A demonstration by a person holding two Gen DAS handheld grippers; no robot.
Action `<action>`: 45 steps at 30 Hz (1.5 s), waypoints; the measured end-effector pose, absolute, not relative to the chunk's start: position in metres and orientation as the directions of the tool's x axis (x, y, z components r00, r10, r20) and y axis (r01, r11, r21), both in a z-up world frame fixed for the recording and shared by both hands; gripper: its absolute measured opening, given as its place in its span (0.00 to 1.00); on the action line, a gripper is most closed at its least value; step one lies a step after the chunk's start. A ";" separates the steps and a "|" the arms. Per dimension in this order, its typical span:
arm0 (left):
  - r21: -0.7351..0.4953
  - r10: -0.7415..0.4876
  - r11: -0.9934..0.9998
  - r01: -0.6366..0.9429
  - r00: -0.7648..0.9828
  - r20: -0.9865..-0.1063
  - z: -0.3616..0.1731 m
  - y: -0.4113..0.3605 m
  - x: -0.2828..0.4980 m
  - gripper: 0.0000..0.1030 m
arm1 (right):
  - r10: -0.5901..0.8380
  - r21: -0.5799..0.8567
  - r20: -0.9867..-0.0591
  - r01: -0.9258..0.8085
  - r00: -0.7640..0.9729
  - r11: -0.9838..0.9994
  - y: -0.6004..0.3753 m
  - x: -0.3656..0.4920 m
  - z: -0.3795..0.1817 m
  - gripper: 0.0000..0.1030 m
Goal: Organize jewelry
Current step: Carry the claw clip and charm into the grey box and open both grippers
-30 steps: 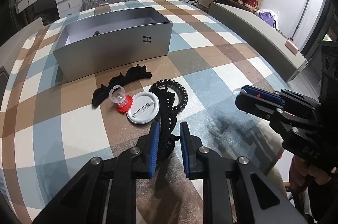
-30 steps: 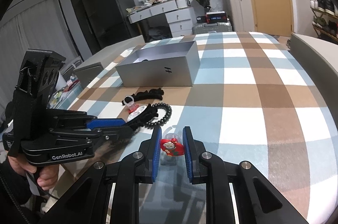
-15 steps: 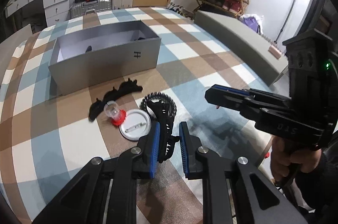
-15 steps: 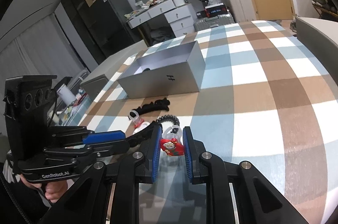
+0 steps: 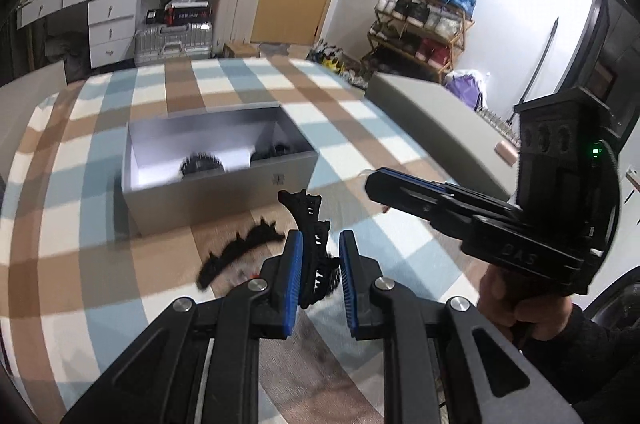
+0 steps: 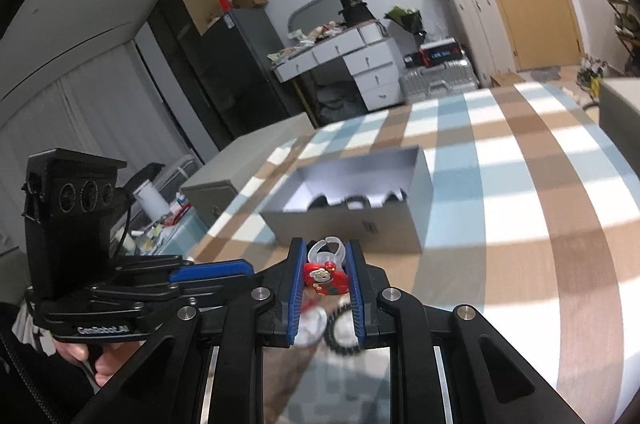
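My left gripper [image 5: 318, 278] is shut on a black toothed hair clip [image 5: 306, 220] and holds it in the air in front of the open grey box [image 5: 224, 192]. My right gripper [image 6: 324, 282] is shut on a clear toy ring with a red Santa charm [image 6: 325, 274], also lifted, short of the grey box [image 6: 384, 224]. Black items lie inside the box [image 5: 200, 166]. A second black hair clip [image 5: 240, 248] lies on the checked cloth. A white round badge [image 6: 310, 324] and a black beaded bracelet [image 6: 340, 336] lie below my right gripper.
The right gripper shows in the left wrist view [image 5: 480, 208], and the left gripper in the right wrist view [image 6: 160, 288]. A grey bench [image 5: 432, 120] runs along the table's right side. Drawers, suitcases and a shoe rack stand behind.
Both grippers have risen off the cloth and moved toward the box, the left lifting the black hair clip, the right carrying the Santa ring.
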State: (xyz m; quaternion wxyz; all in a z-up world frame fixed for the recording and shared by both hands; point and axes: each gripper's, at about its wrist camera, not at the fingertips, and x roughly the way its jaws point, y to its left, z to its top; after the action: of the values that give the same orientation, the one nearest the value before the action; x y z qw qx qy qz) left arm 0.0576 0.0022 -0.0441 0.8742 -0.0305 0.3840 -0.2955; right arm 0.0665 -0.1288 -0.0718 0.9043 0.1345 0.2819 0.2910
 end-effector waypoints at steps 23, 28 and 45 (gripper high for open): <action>-0.356 -0.564 0.806 0.473 0.430 -0.705 -0.053 0.037 0.165 0.13 | 0.609 0.373 -0.531 -0.483 0.589 0.792 -0.080 0.196 -0.073 0.19; -0.360 -0.560 0.806 0.469 0.410 -0.720 -0.059 0.039 0.174 0.13 | 0.595 0.378 -0.574 -0.463 0.562 0.802 -0.076 0.206 -0.087 0.19; -0.329 -0.535 0.811 0.483 0.387 -0.751 -0.061 0.042 0.192 0.13 | 0.560 0.371 -0.615 -0.423 0.555 0.827 -0.064 0.222 -0.096 0.21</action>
State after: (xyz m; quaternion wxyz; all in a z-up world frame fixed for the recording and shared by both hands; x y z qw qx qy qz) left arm 0.1924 0.0425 -0.0607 0.8324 -0.0281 0.4613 -0.3058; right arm 0.2217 -0.0639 -0.0963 0.8772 0.0904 0.3795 0.2800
